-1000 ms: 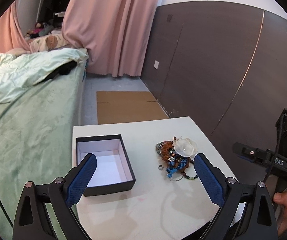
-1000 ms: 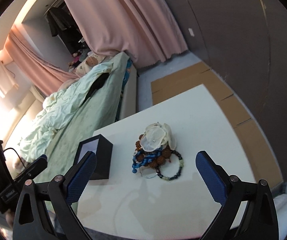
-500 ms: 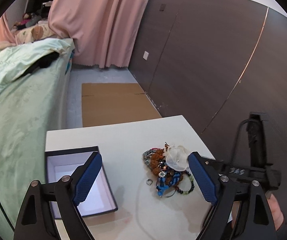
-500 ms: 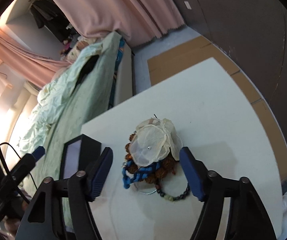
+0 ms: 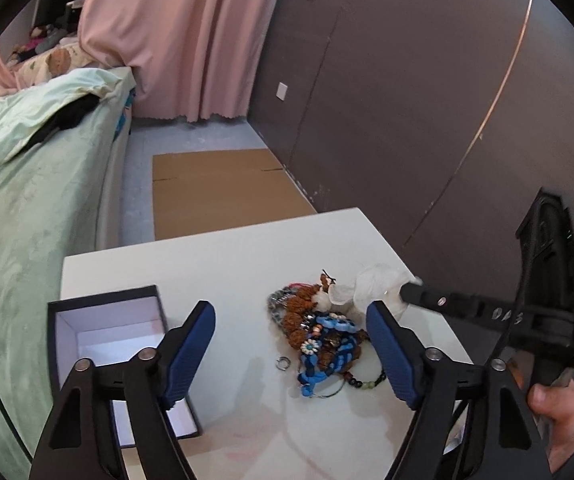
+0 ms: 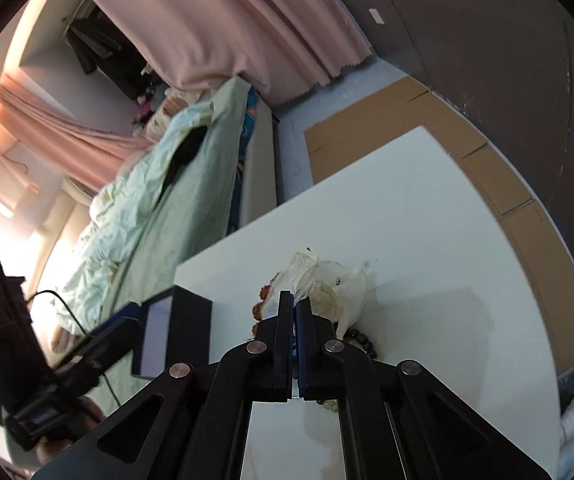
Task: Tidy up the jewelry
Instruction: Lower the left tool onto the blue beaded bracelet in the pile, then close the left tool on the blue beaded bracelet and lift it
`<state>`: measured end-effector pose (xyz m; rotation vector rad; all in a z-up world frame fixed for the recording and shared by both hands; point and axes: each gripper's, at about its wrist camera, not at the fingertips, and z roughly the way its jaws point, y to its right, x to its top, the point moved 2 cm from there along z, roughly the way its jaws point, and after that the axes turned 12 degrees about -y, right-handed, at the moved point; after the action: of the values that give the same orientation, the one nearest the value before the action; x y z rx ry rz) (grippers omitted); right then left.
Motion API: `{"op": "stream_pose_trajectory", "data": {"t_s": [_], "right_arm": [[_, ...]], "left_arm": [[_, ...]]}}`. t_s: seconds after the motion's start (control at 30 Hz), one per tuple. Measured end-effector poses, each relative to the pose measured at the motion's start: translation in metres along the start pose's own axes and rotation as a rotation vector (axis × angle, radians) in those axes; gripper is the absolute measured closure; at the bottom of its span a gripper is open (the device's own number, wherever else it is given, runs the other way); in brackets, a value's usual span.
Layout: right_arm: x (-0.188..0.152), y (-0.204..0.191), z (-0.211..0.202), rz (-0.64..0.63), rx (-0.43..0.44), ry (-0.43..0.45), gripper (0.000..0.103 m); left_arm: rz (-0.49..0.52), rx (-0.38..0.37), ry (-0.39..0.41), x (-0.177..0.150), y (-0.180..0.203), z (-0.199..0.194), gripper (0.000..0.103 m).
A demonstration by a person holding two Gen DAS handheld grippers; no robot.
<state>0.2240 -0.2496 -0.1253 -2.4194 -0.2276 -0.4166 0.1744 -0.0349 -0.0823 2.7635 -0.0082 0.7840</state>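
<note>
A pile of jewelry (image 5: 319, 332) lies on the white table (image 5: 227, 264): brown bead strings, a blue braided piece, a dark bead bracelet, a small silver ring (image 5: 282, 363). A white fabric flower (image 5: 371, 286) sits at the pile's right. My right gripper (image 6: 296, 300) is shut on the white fabric flower (image 6: 327, 284), its jaws pinching the flower's edge. In the left wrist view it reaches in from the right (image 5: 411, 291). My left gripper (image 5: 291, 340) is open and empty above the table's near side. An open black box (image 5: 103, 332) with a white inside stands at the left.
A bed with a green cover (image 5: 27, 184) runs along the table's left. Flat cardboard (image 5: 223, 192) lies on the floor beyond the table. A dark panelled wall (image 5: 407, 100) stands at the right. Pink curtains (image 5: 183, 36) hang at the back.
My right gripper has dropped onto the pile and shut on the white fabric flower. My left gripper has moved closer to the table and narrowed its opening a little.
</note>
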Motion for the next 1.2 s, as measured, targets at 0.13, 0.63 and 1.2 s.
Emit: {"op": "stream_pose_trajectory", "data": {"t_s": [0.13, 0.63, 1.2], "right_arm": [[0.001, 0.005, -0.02, 0.009, 0.019, 0.053, 0.1], [0.003, 0.016, -0.053, 0.032, 0.059, 0.138, 0.1], [-0.002, 0.003, -0.061, 0.001, 0.08, 0.138, 0.1]], "left_arm": [[0.043, 0.008, -0.031, -0.004, 0.011, 0.012, 0.033], [0.105, 0.11, -0.181, -0.02, 0.028, 0.068, 0.065], [0.076, 0.087, -0.078, -0.015, 0.038, 0.044, 0.09]]}}
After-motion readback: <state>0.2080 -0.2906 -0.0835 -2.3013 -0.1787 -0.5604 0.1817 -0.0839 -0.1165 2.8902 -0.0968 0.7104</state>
